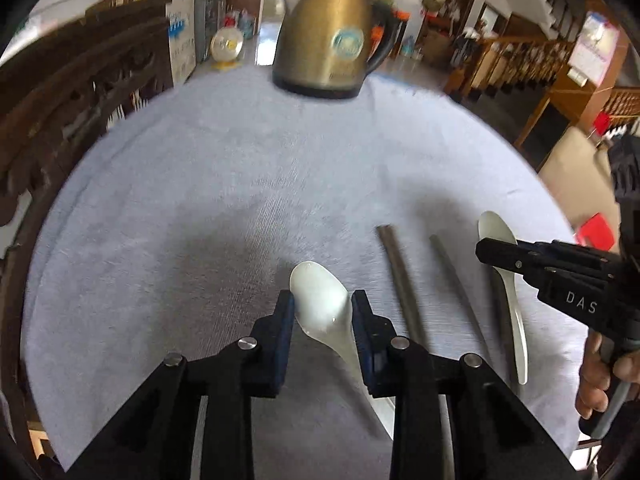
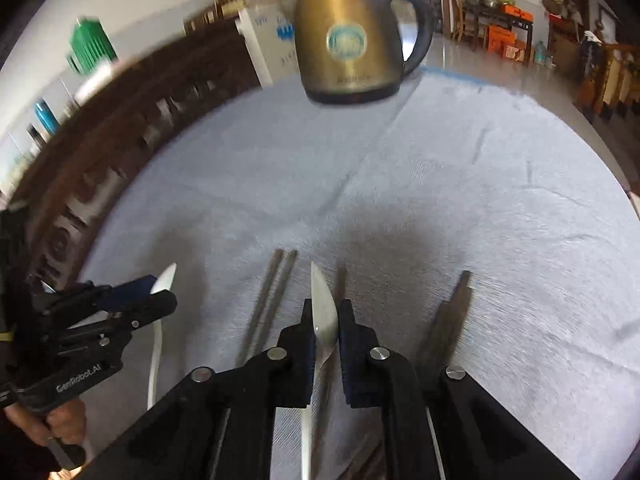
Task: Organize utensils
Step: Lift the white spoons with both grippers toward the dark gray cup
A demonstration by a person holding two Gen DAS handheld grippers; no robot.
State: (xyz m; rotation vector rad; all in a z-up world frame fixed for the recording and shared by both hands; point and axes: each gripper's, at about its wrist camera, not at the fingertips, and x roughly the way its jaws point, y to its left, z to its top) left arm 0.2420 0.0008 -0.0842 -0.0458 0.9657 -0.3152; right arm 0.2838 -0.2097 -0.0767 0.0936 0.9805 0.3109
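Note:
My left gripper (image 1: 322,304) is shut on a white spoon (image 1: 320,304) by its bowl, just above the grey cloth; it also shows in the right wrist view (image 2: 162,284). My right gripper (image 2: 325,314) is shut on a second white spoon (image 2: 324,316), held on edge; that spoon shows in the left wrist view (image 1: 498,236) with the right gripper (image 1: 496,254) over it. Dark metal chopsticks (image 1: 400,280) lie between the two spoons; in the right wrist view one pair (image 2: 272,292) lies left of my right gripper and another chopstick (image 2: 450,316) lies right of it.
A brass-coloured kettle (image 1: 334,40) stands at the far edge of the cloth-covered table (image 1: 200,180); it also shows in the right wrist view (image 2: 348,36). A carved dark wooden chair back (image 1: 72,100) runs along the left side. Furniture stands beyond the table at right.

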